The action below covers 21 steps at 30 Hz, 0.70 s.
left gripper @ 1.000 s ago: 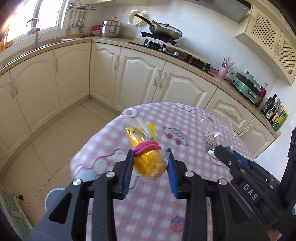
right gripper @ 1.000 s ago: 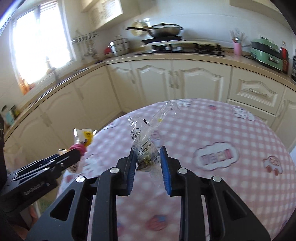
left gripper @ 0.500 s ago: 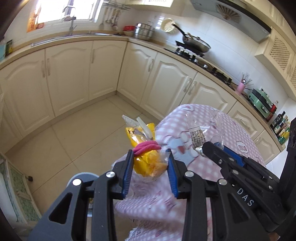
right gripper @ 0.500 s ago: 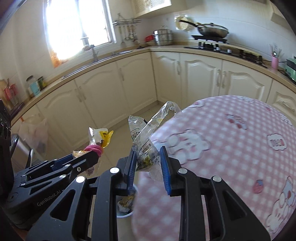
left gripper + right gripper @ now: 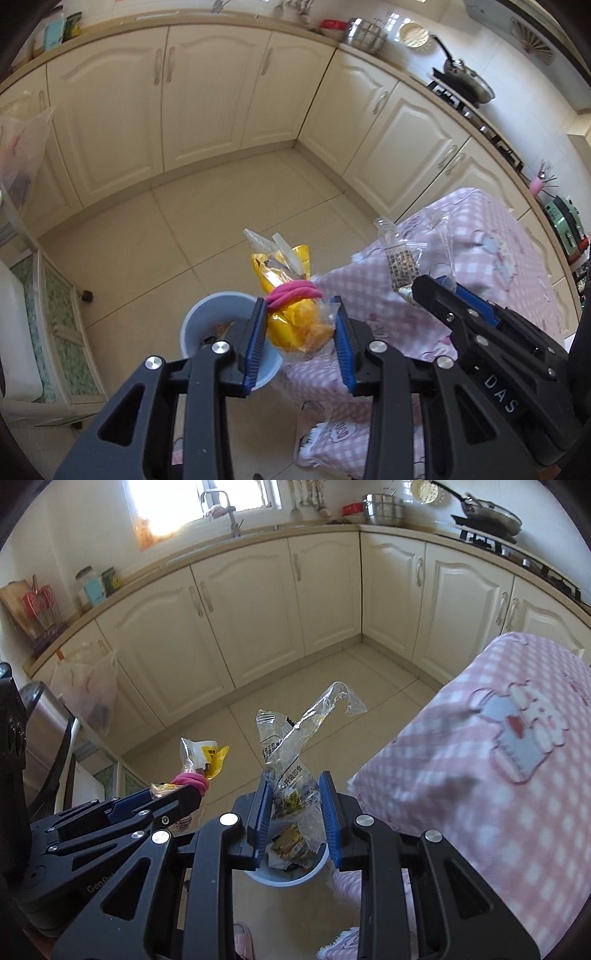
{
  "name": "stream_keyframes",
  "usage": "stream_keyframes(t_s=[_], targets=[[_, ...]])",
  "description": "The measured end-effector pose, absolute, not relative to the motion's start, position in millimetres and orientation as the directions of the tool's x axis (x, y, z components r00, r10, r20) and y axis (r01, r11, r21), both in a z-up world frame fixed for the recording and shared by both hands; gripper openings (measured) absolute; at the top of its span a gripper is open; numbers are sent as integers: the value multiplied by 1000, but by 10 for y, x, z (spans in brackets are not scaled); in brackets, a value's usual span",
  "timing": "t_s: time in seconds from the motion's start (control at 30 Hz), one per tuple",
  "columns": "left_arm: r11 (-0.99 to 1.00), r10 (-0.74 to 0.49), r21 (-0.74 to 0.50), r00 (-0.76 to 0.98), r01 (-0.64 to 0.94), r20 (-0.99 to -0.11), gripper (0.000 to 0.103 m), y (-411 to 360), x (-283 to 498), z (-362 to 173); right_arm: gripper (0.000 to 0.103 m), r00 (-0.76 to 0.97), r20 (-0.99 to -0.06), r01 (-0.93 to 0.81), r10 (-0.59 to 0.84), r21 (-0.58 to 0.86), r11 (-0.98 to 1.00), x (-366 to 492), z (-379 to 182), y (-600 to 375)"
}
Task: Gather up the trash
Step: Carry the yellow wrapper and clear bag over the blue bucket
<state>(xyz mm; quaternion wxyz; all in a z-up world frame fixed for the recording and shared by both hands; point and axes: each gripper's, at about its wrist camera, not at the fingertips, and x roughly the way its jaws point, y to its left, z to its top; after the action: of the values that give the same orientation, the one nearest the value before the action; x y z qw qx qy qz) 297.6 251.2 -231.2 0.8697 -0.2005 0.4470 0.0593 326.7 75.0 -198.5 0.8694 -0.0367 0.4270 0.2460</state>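
My left gripper [image 5: 298, 325] is shut on a yellow snack bag [image 5: 291, 317] tied with a pink hair band [image 5: 293, 291], held over the floor beside the table. My right gripper [image 5: 293, 805] is shut on a clear plastic wrapper [image 5: 291, 753] with black print. A light blue trash bin [image 5: 207, 325] stands on the floor below both grippers; in the right wrist view the bin [image 5: 317, 864] shows wrappers inside. The left gripper and its bag [image 5: 201, 760] show at the left of the right wrist view. The right gripper [image 5: 436, 291] and wrapper [image 5: 402, 258] show at the right of the left wrist view.
The table with a pink checked cloth [image 5: 480, 266] is to the right [image 5: 480, 757]. Cream kitchen cabinets [image 5: 207, 99] run along the far walls. A white plastic bag [image 5: 88, 694] hangs at the left. A tiled floor [image 5: 184, 229] lies between.
Both grippers swung left and down, off the tabletop and out over the floor, with their trash still held. The trash bin has come into view beneath them.
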Motion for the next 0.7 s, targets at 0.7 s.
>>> stream_keyframes(t_s=[0.7], targets=[[888, -54, -285, 536, -360, -843, 58, 2916, 3199, -2816, 24, 436, -817, -449, 376, 165, 878, 3490, -2510, 1123]])
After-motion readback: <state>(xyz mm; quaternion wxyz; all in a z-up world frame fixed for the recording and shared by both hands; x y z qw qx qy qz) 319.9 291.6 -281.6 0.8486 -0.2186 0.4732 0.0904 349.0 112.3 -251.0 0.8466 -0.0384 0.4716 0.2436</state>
